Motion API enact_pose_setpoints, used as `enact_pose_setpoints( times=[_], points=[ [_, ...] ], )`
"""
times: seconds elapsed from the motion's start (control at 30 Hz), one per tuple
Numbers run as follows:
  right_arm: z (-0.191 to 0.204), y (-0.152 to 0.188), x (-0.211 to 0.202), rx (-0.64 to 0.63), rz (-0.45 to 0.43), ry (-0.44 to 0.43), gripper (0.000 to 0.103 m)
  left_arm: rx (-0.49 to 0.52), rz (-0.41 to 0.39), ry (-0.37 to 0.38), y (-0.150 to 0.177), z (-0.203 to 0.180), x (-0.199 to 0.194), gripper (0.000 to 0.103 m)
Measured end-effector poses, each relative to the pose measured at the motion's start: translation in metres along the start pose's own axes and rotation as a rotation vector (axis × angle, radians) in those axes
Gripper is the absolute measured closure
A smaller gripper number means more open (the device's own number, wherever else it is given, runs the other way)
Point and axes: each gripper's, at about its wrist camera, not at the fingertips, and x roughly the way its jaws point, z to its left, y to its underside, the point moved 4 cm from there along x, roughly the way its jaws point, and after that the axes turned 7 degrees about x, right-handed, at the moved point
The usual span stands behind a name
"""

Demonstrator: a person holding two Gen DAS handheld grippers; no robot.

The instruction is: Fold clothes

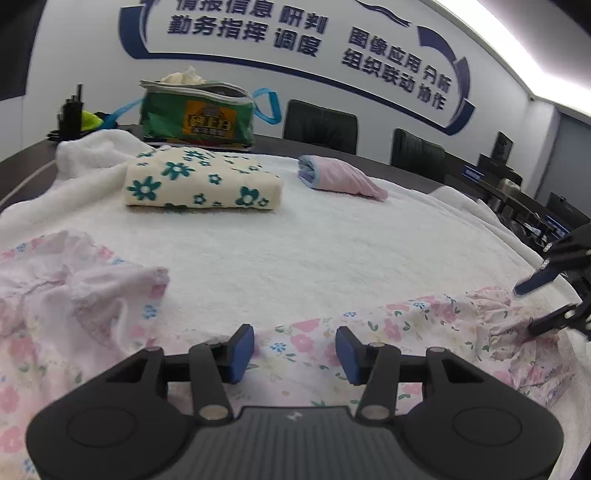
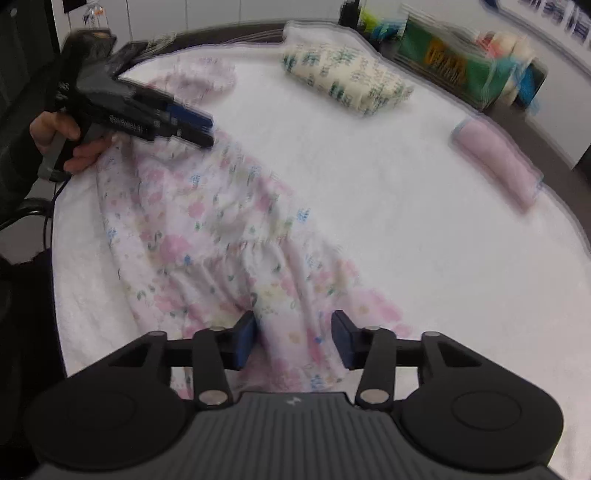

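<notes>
A: What stands at the far edge of the dark worktop?
B: A green zipped bag with blue handles, a black radio to its left.
A: And behind?
B: Two dark chairs below a white wall with blue lettering.

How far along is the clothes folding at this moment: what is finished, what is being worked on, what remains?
Done: a folded teal-flower cloth and a folded pink piece lie on the white towel. In hand: the pink floral garment lies spread and rumpled, no fold made. The left gripper and right gripper are over it with jaws apart, neither clamping it. Left: folding this garment; the green bag seems to hold more cloth.
</notes>
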Motion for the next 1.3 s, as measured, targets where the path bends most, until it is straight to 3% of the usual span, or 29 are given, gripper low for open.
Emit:
enact_pose_setpoints(
  times=[0.1,0.17,0.23,0.37,0.5,0.6,0.8,0.87,1.03,1.07,1.1,1.13,1.17,1.2,1.3],
  points=[
    [0.013,-0.007,-0.022,-0.025,-0.125,0.111,0.028,-0.037,-0.067,0.032,0.001,-0.002,-0.037,0.055],
    [0.03,-0.014,-0.032,-0.043,-0.217,0.192,0.026,-0.009,-0.15,0.084,0.007,-0.003,-0.073,0.044],
    [0.047,-0.026,-0.037,-0.045,-0.306,0.207,0.026,0.031,-0.215,0.085,0.016,0.0,-0.103,0.035],
    [0.07,-0.065,-0.033,-0.01,-0.45,0.183,0.026,0.09,-0.253,-0.031,0.035,0.025,-0.141,0.034],
    [0.077,-0.122,-0.01,0.132,-0.525,0.138,0.026,0.024,-0.223,-0.16,0.051,0.063,-0.158,0.034],
    [0.082,-0.173,0.024,0.245,-0.48,0.057,0.026,-0.015,-0.218,-0.204,0.061,0.091,-0.17,0.034],
    [0.11,-0.25,0.131,0.214,-0.264,0.004,0.026,-0.122,-0.145,-0.253,0.077,0.133,-0.174,0.034],
    [0.11,-0.261,0.165,0.223,-0.202,-0.002,0.026,-0.121,-0.1,-0.258,0.081,0.138,-0.165,0.035],
    [0.111,-0.278,0.218,0.246,-0.181,-0.088,0.026,-0.099,-0.084,-0.276,0.087,0.142,-0.156,0.035],
    [0.111,-0.278,0.224,0.243,-0.171,-0.104,0.029,-0.1,-0.086,-0.275,0.087,0.143,-0.155,0.036],
    [0.112,-0.276,0.231,0.236,-0.144,-0.099,0.047,-0.104,-0.087,-0.271,0.087,0.144,-0.154,0.036],
    [0.114,-0.275,0.232,0.221,-0.141,-0.081,0.053,-0.108,-0.089,-0.266,0.088,0.144,-0.154,0.038],
    [0.118,-0.274,0.232,0.205,-0.141,-0.065,0.074,-0.113,-0.089,-0.263,0.089,0.146,-0.154,0.043],
    [0.125,-0.274,0.225,0.188,-0.152,-0.067,0.103,-0.119,-0.089,-0.258,0.089,0.147,-0.155,0.045],
    [0.153,-0.274,0.196,0.093,-0.225,-0.047,0.102,-0.132,-0.094,-0.242,0.089,0.148,-0.157,0.047]
  ],
)
